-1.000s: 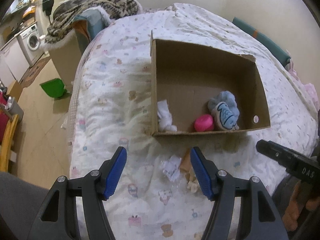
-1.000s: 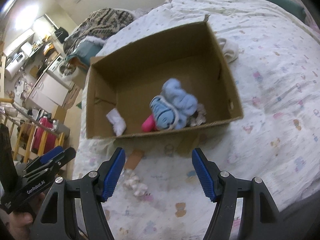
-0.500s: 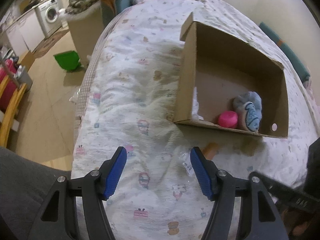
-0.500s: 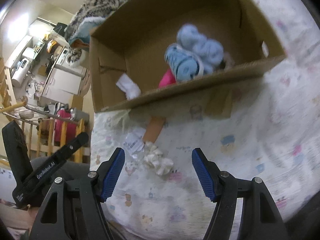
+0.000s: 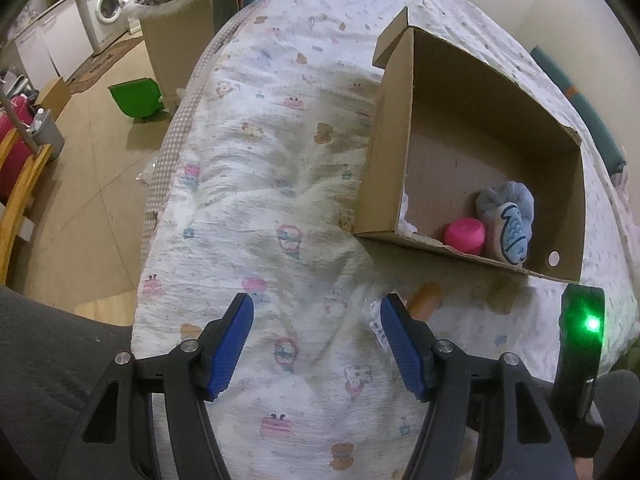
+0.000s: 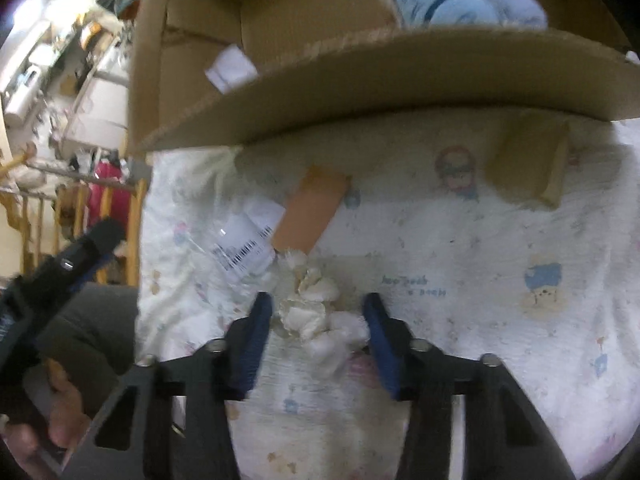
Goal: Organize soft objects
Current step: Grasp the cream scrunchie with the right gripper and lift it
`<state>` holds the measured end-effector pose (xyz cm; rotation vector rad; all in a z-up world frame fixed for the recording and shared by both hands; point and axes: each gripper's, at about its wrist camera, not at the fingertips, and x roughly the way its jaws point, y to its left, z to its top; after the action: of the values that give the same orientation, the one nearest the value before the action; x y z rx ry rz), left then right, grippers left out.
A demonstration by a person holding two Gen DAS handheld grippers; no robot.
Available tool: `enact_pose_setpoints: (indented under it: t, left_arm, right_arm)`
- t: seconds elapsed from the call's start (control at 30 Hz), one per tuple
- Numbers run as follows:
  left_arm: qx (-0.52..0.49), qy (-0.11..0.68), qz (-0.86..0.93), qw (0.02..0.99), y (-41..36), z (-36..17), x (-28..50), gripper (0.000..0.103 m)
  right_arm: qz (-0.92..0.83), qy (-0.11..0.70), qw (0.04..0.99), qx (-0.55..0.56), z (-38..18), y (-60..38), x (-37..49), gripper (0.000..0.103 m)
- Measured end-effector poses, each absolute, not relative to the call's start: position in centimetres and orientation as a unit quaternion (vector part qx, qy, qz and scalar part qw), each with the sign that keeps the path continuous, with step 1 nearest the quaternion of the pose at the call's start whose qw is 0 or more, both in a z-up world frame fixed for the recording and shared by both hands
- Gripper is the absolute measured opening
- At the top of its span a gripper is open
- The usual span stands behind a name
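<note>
An open cardboard box point(image 5: 568, 168) lies on the bed; it also shows in the right wrist view point(image 6: 400, 76). It holds a blue plush toy point(image 5: 508, 220), a pink round object point(image 5: 464, 236) and a white cloth point(image 6: 230, 68). A cream fluffy toy point(image 6: 312, 316) with an orange part point(image 6: 312, 212) and a plastic label point(image 6: 248, 244) lies on the quilt in front of the box. My right gripper point(image 6: 316, 320) is open, its jaws on either side of the cream toy. My left gripper point(image 5: 316, 336) is open and empty above the quilt, left of the box.
The bed quilt point(image 5: 260, 184) drops off at its left edge to the floor, where a green bin point(image 5: 136, 98), a washing machine point(image 5: 104, 12) and wooden furniture point(image 5: 20, 184) stand. The left gripper's body point(image 6: 60, 272) shows at the left of the right wrist view.
My right gripper has dropped toward the quilt and closed in on the cream toy, which now sits between its jaws. My left gripper has swung left, away from the box.
</note>
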<state>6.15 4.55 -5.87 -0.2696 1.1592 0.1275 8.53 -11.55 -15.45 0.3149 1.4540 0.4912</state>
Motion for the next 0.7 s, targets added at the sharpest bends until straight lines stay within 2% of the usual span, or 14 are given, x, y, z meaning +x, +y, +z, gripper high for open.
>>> enact_pose_setpoints:
  t: [0.07,0.1,0.4,0.7]
  left_arm:
    - [-0.128,0.547,0.059,0.825,4.6,-6.0,6.2,0.063]
    - [-0.129,0.547,0.058,0.825,4.5,-6.0,6.3,0.063]
    - [-0.132,0.567,0.031,0.813,3.5,-7.2,6.7,0.063]
    - [-0.095,0.606,-0.021,0.790,-0.4,-10.2,8.3,0.040]
  right_arm:
    - [0.226,0.651,0.712,0.136,-15.3,-11.7,8.4,0.025]
    - [0.227,0.648,0.714,0.137,-15.0,-11.9,8.3,0.023]
    - [0.232,0.616,0.738,0.150,-10.7,-15.3,7.2,0.021]
    - [0.214,0.595,0.754,0.177,-8.8,-18.8,7.1,0.021]
